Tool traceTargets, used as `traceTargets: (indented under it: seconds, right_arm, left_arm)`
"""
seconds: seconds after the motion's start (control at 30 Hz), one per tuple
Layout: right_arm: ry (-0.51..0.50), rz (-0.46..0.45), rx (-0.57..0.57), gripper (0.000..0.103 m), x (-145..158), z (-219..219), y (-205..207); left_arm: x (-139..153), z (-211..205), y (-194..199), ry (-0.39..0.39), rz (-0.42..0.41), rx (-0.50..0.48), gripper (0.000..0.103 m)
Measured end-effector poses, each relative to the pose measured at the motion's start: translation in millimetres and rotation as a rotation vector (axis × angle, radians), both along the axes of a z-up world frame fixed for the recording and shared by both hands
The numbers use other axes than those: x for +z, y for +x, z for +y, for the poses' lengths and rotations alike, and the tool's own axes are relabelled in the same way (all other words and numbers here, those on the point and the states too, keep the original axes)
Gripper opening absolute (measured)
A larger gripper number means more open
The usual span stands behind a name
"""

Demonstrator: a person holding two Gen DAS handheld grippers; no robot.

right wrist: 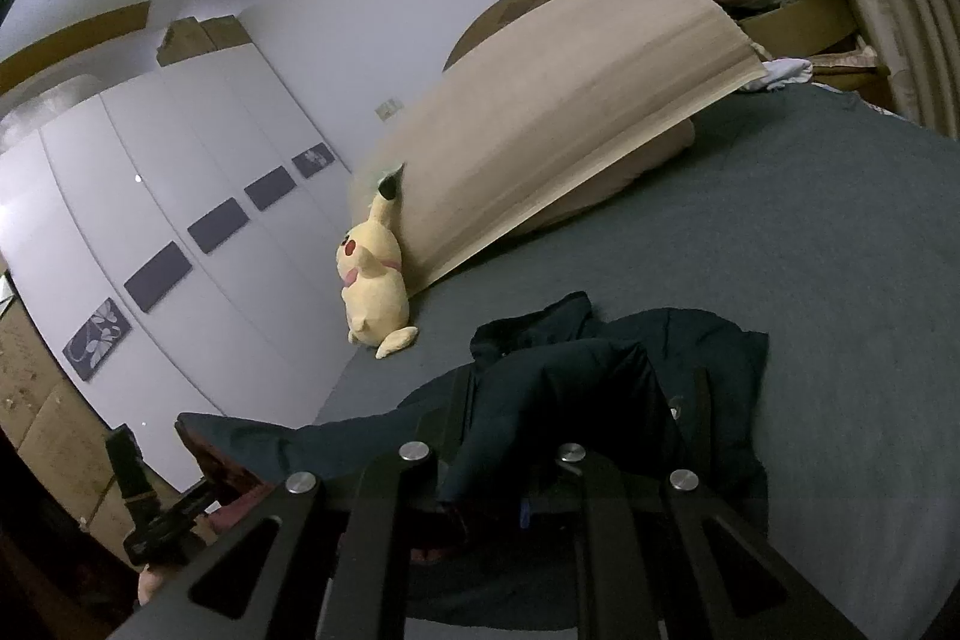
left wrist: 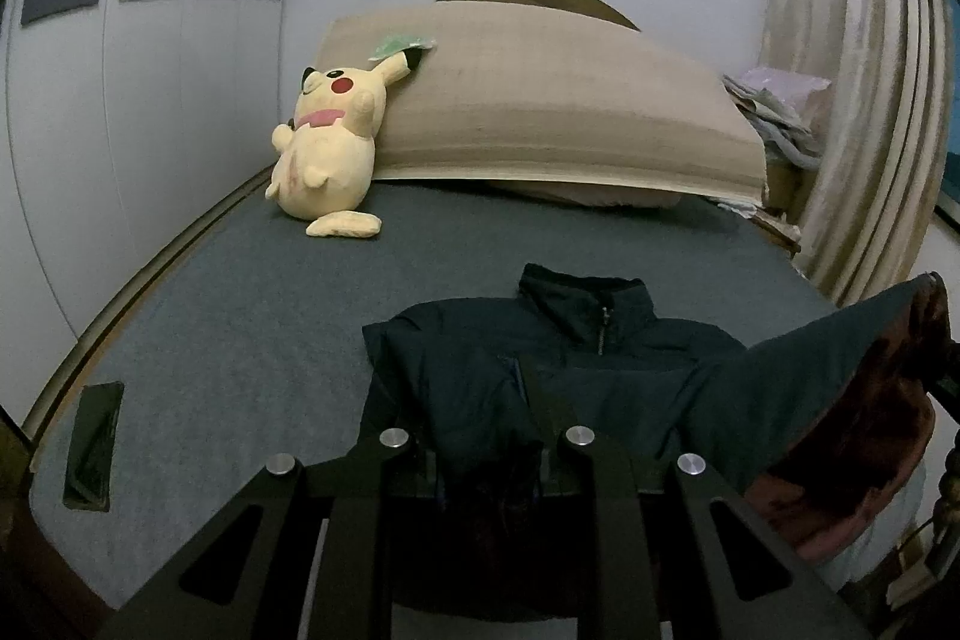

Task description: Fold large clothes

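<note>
Grey-covered bed point(left wrist: 252, 316) beside white wardrobe point(left wrist: 150, 112)

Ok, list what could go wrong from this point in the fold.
1. Both grippers pinch the dark jacket by its lifted hem; the left gripper holds a thick bunch, so a layer may slip out.
2. The hem end at the right gripper shows the brown lining, so the fold may land twisted.
3. The sleeve folded across the chest may shift when the hem goes over.
</note>
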State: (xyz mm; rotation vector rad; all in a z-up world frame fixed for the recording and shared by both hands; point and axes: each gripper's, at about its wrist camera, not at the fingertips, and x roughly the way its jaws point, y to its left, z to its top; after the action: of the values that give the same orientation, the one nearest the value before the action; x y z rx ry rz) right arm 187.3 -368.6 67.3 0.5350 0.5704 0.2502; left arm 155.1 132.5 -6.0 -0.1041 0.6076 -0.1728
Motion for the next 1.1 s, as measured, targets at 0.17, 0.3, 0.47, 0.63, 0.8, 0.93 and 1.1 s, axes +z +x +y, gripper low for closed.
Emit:
traceTargets:
  seconds: [0.17,0.3,0.47,0.63,0.8,0.93,1.1]
  right_arm:
    - [-0.014,0.002,-0.001,0.012,3,3,7]
    - [-0.020,0.004,-0.002,0.012,4,4,11]
    - [-0.023,0.007,-0.006,0.012,4,4,15]
    - [-0.026,0.009,-0.011,0.012,4,3,21]
    - [-0.027,0.015,-0.023,0.012,2,0,27]
    - [-0.037,0.022,-0.031,0.012,1,-2,38]
    - [-0.054,0.030,-0.040,0.012,-2,-1,51]
  left_arm:
    - [-1,1,4,0.001,0.005,0.003,0.019]
    - [-3,2,9,0.003,0.013,0.006,0.019]
    - [-3,0,12,0.009,0.016,0.010,0.019]
    - [-3,-2,14,0.017,0.018,0.015,0.019]
    - [-5,-3,21,0.029,0.025,0.028,0.019]
    - [-6,-3,31,0.044,0.034,0.039,0.019]
    - [-11,-2,44,0.059,0.050,0.048,0.019]
